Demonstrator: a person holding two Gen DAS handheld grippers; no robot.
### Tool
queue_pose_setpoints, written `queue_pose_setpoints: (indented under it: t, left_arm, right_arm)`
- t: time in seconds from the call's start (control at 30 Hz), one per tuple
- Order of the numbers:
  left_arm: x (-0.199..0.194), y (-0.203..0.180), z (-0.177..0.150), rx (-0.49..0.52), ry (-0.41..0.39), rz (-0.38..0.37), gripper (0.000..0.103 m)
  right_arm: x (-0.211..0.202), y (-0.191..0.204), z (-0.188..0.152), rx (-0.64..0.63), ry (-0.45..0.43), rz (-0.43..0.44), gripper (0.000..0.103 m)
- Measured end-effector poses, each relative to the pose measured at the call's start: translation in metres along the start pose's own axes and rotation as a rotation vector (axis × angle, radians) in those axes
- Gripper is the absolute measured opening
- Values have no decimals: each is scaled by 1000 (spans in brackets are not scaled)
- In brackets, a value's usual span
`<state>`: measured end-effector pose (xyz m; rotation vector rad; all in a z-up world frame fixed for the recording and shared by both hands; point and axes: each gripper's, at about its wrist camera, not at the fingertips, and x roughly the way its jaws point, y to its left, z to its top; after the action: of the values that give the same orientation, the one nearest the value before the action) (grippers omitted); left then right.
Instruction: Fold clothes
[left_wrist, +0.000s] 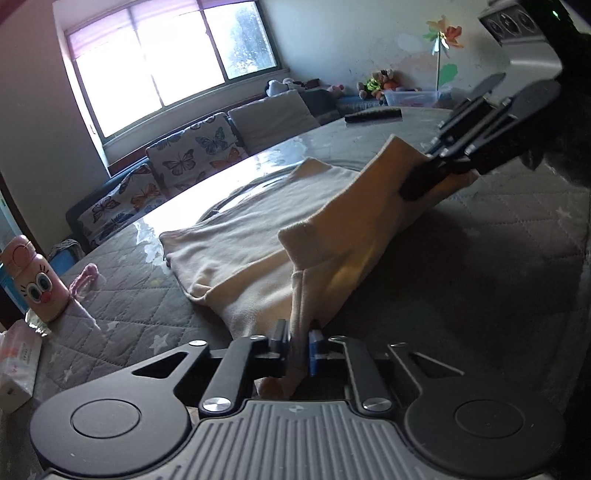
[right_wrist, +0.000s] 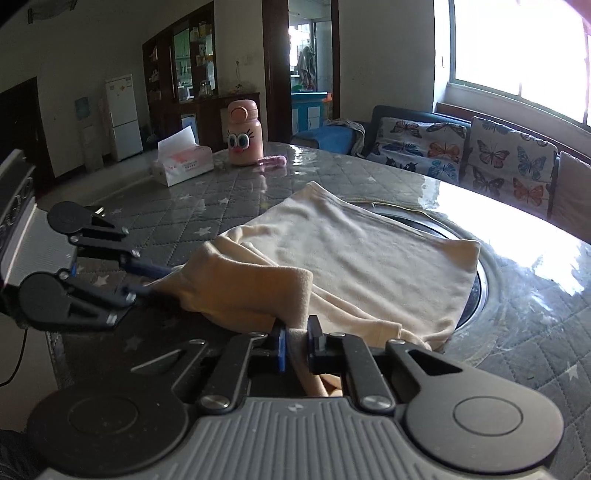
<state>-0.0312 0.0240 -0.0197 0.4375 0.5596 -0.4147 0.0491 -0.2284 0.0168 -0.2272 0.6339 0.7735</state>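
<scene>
A cream garment (left_wrist: 243, 243) lies partly folded on the grey quilted table (left_wrist: 480, 258). My left gripper (left_wrist: 300, 345) is shut on its near edge, cloth pinched between the jaws. My right gripper (left_wrist: 424, 177) shows at the upper right, shut on the far end of the same lifted edge. In the right wrist view the right gripper (right_wrist: 298, 345) pinches the garment (right_wrist: 362, 254), and the left gripper (right_wrist: 155, 280) holds the other end at the left. The edge between them is raised off the table.
A pink bottle with a cartoon face (right_wrist: 243, 133) and a tissue box (right_wrist: 183, 162) stand at the table's far side. A dark remote (left_wrist: 373, 116) lies on the table. A sofa with butterfly cushions (right_wrist: 480, 155) lines the window wall.
</scene>
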Motion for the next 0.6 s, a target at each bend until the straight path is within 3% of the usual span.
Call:
queue_pose_setpoints:
  t: [0.2, 0.6]
  left_arm:
    - [-32, -5, 9, -7, -60, 1, 6]
    - [-136, -22, 11, -45, -133, -90, 6]
  right_arm:
    - [-23, 8, -3, 0, -43, 16, 9]
    - [-113, 43, -11, -43, -75, 136, 9]
